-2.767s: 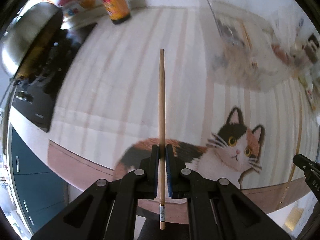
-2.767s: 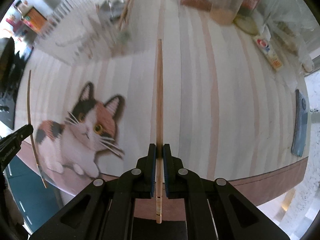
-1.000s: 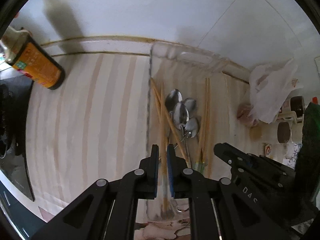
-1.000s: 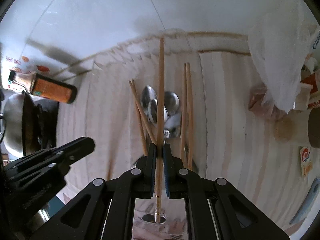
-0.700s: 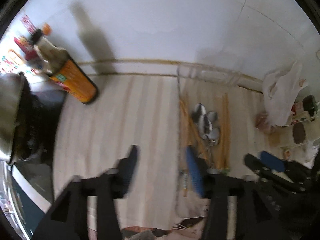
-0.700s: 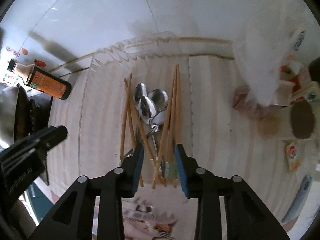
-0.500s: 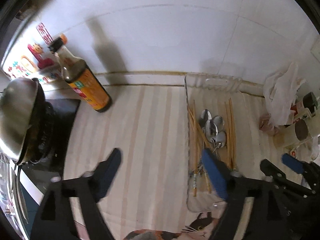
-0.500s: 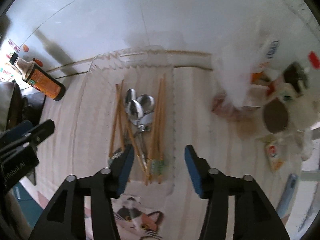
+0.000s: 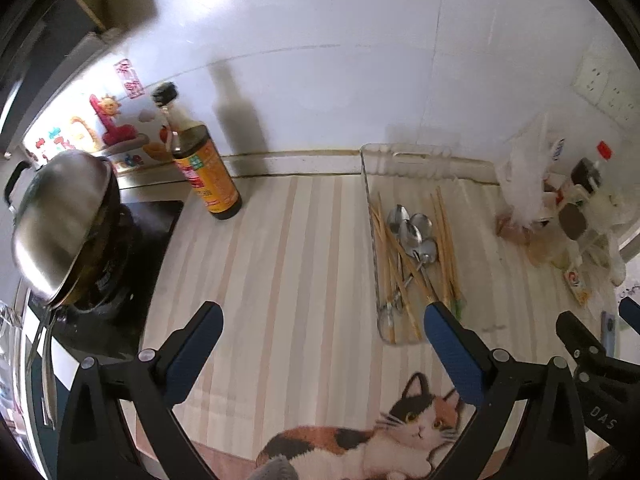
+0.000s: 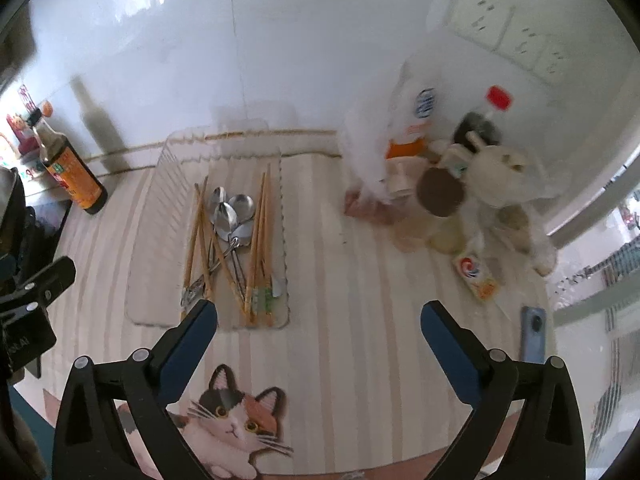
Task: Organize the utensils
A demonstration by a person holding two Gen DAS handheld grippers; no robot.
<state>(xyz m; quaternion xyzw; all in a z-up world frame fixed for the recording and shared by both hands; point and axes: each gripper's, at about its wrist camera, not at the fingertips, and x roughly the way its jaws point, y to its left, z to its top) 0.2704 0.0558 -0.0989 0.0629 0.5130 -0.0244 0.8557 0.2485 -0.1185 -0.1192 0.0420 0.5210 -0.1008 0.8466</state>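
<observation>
A clear plastic tray (image 10: 152, 208) sits on the striped mat by the back wall. It holds several wooden chopsticks (image 10: 259, 240) and metal spoons (image 10: 232, 212). The tray (image 9: 370, 184), chopsticks (image 9: 444, 240) and spoons (image 9: 412, 232) also show in the left wrist view. My left gripper (image 9: 320, 326) is open and empty, raised above the counter and back from the tray. My right gripper (image 10: 318, 320) is open and empty, raised just right of the tray's near end.
A soy sauce bottle (image 9: 204, 172) stands left of the tray. A wok (image 9: 60, 224) sits on the stove at far left. Bottles, a plastic bag and packets (image 10: 452, 176) crowd the back right. A phone (image 10: 534, 334) lies at right. A cat picture (image 10: 228, 424) marks the mat's front.
Both grippers let go of their chopsticks, which now lie in the tray. Both opened wide and pulled back and up, away from the tray.
</observation>
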